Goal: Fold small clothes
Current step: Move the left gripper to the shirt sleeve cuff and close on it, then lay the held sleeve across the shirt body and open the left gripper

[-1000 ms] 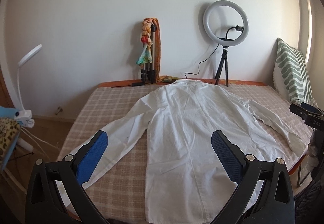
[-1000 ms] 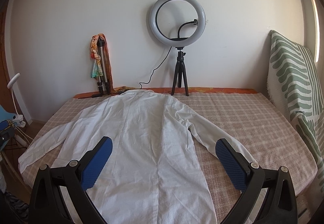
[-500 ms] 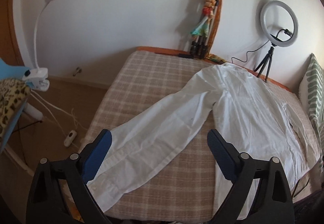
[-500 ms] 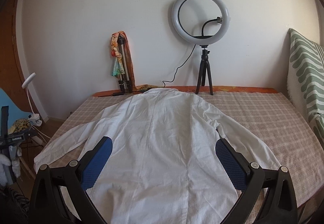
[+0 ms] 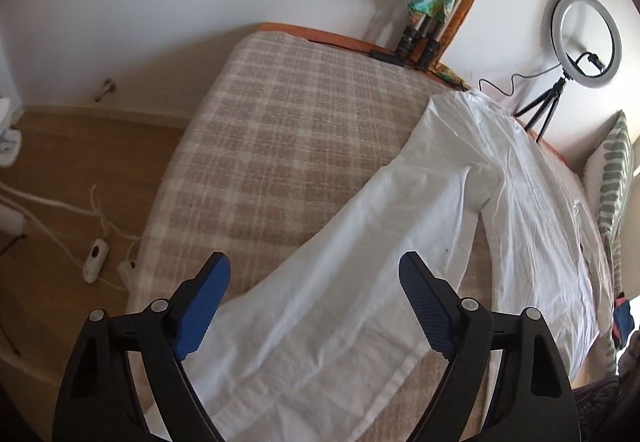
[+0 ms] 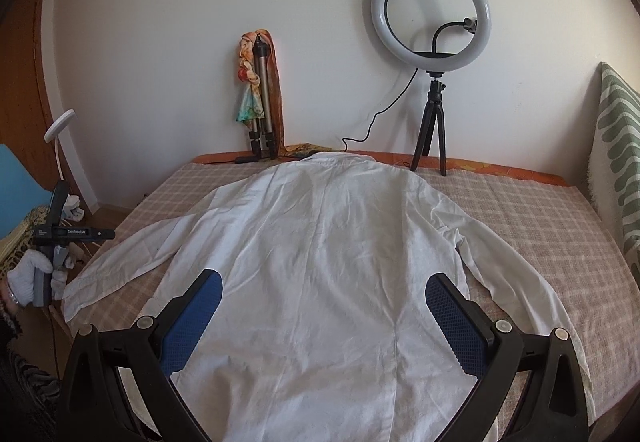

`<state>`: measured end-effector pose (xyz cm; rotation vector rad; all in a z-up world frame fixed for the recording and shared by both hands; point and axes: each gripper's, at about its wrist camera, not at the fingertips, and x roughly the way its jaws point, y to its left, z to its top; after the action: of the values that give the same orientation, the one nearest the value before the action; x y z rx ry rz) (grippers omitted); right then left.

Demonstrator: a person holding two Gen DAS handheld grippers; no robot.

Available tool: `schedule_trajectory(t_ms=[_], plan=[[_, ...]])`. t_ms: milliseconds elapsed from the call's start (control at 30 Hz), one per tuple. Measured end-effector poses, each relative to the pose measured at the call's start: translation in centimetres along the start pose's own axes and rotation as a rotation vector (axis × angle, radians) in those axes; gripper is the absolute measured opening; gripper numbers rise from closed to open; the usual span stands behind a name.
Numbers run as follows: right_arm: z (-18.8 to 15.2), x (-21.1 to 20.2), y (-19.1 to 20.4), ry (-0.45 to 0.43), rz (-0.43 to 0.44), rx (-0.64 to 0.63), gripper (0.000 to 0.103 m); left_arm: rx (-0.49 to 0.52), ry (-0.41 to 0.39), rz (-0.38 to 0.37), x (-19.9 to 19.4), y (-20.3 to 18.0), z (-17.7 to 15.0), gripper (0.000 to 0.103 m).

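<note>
A white long-sleeved shirt (image 6: 320, 266) lies spread back-up on a checked bedspread (image 6: 540, 210), collar toward the wall, both sleeves out to the sides. In the left wrist view its left sleeve (image 5: 320, 302) runs diagonally under my left gripper (image 5: 314, 270). That gripper hovers over the cuff end, its jaws wide but closing, the blue pads clear of the cloth. My right gripper (image 6: 322, 292) hangs open above the shirt's lower back, touching nothing. The left tool (image 6: 60, 234) and a white-gloved hand (image 6: 28, 278) show at the bed's left edge.
A ring light on a tripod (image 6: 432, 54) and a folded tripod with a colourful scarf (image 6: 258, 94) stand at the bed's head. A green patterned pillow (image 6: 618, 146) leans at the right. Left of the bed are a white desk lamp (image 6: 60, 122), floor cables (image 5: 96, 254) and a blue chair (image 6: 16, 186).
The left gripper has swung left and down, from over the shirt's body to over the left sleeve's cuff, its jaws narrowing a little. The right view has shifted slightly left; the shirt lies unmoved.
</note>
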<state>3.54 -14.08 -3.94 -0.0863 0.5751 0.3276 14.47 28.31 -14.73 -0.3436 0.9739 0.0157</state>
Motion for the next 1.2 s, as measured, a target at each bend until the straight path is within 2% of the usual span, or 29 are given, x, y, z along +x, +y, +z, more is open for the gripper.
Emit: schedule_trajectory(t_ms=[233, 300, 333, 367, 400, 433, 467, 500, 633, 733, 933, 1067, 1200], plan=[[0.0, 1.7, 0.2, 0.043, 0.010, -0.012, 0.103, 0.024, 0.087, -0.001, 3.6, 0.2, 0.3, 0.079], [0.1, 2.0, 0.3, 0.044, 0.005, -0.020, 0.103, 0.056, 0.075, 0.019, 3.7, -0.3, 0.1, 0.078], [0.1, 2.1, 0.4, 0.045, 0.003, -0.022, 0.103, 0.075, 0.074, 0.028, 3.8, -0.6, 0.0, 0.068], [0.1, 2.1, 0.4, 0.046, 0.004, -0.024, 0.103, 0.094, 0.063, 0.048, 3.7, -0.8, -0.1, 0.050], [0.1, 2.2, 0.5, 0.048, 0.005, -0.025, 0.103, 0.100, 0.055, 0.055, 3.6, -0.8, -0.1, 0.041], [0.1, 2.3, 0.5, 0.050, 0.006, -0.026, 0.103, 0.099, 0.046, 0.050, 3.5, -0.7, -0.3, 0.027], [0.0, 2.4, 0.5, 0.052, 0.006, -0.027, 0.103, 0.088, 0.035, 0.027, 3.5, -0.4, -0.5, 0.009], [0.1, 2.5, 0.6, 0.053, 0.005, -0.027, 0.103, 0.071, 0.035, -0.013, 3.6, -0.1, -0.7, 0.004], [0.1, 2.4, 0.6, 0.049, 0.003, -0.026, 0.103, 0.059, 0.022, -0.031, 3.4, -0.1, -1.0, 0.001], [0.0, 2.3, 0.5, 0.044, -0.001, -0.024, 0.103, 0.034, 0.022, -0.073, 2.8, -0.4, -1.2, 0.000], [0.1, 1.6, 0.1, 0.036, 0.000, -0.007, 0.103, 0.018, -0.045, -0.151, 0.0, -2.4, -1.2, 0.000], [0.2, 1.0, 0.0, 0.018, -0.001, 0.000, 0.103, 0.031, -0.079, -0.242, -1.6, -5.2, -1.2, 0.000], [0.2, 0.5, -0.1, 0.007, -0.005, 0.001, 0.103, 0.085, -0.062, -0.351, -1.5, -9.4, -1.2, 0.000]])
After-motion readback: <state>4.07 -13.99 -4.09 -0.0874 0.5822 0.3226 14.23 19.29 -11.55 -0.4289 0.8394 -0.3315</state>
